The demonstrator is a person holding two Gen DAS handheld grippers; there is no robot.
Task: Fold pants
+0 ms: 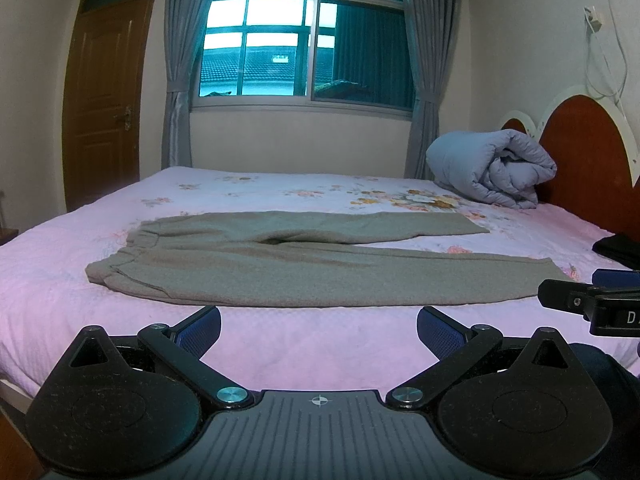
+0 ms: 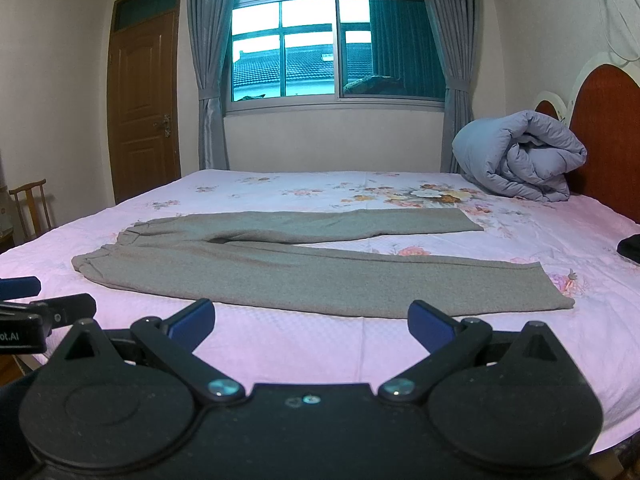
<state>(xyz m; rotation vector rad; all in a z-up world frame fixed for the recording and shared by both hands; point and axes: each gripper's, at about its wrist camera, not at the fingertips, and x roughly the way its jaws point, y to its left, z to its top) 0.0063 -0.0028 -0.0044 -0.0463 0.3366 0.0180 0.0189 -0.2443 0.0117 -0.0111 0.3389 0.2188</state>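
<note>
Both tools, left tool (image 1: 319,330) and right tool (image 2: 311,320), gape wide above the bed (image 2: 520,344), short of the flat grey pants (image 2: 304,272).

Cream walls, brown door (image 2: 144,108) at left. Bright window (image 2: 320,36) between grey curtains (image 2: 208,60) — pink floral bed (image 2: 304,344) below.
</note>
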